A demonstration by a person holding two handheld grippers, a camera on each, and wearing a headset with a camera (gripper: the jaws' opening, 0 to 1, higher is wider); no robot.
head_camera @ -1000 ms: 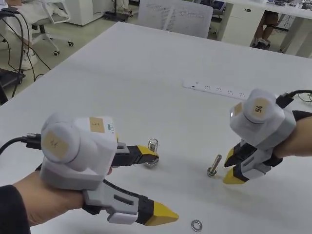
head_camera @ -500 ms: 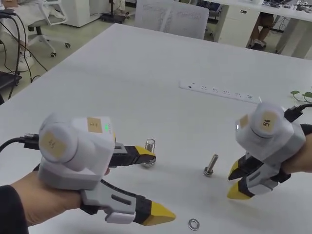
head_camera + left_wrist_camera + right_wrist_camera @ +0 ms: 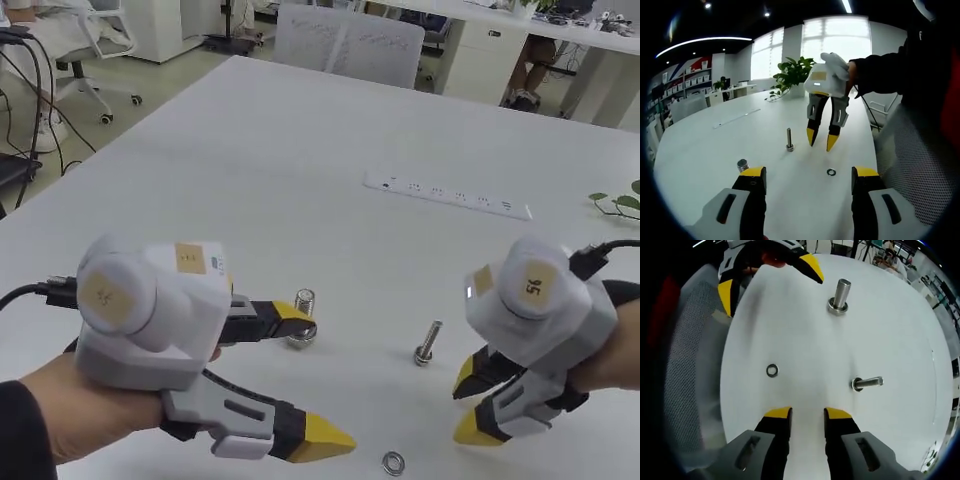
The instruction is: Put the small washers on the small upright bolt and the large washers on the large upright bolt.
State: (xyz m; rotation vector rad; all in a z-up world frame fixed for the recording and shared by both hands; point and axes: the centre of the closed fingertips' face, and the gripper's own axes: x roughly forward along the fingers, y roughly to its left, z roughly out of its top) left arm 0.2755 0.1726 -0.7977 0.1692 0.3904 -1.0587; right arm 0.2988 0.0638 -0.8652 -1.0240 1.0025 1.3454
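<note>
One washer (image 3: 393, 462) lay flat and loose on the table (image 3: 300, 150), between the grippers and apart from both bolts. Small bolt (image 3: 427, 342) stood upright, its shank bare as far as visible. Large bolt (image 3: 303, 317) stood upright too, with a ring at its base; head or seated washers, could not tell. Left gripper (image 3: 320, 385) gaped wide and empty, one tip just beside the large bolt. Right gripper (image 3: 468, 410) hung near the small bolt, jaws narrowly parted, holding nothing. Judged: at least this washer remained to be placed.

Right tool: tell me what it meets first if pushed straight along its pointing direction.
Probably bare table, between the washer and the small bolt; the right tool angles downward, though depth is unclear.
</note>
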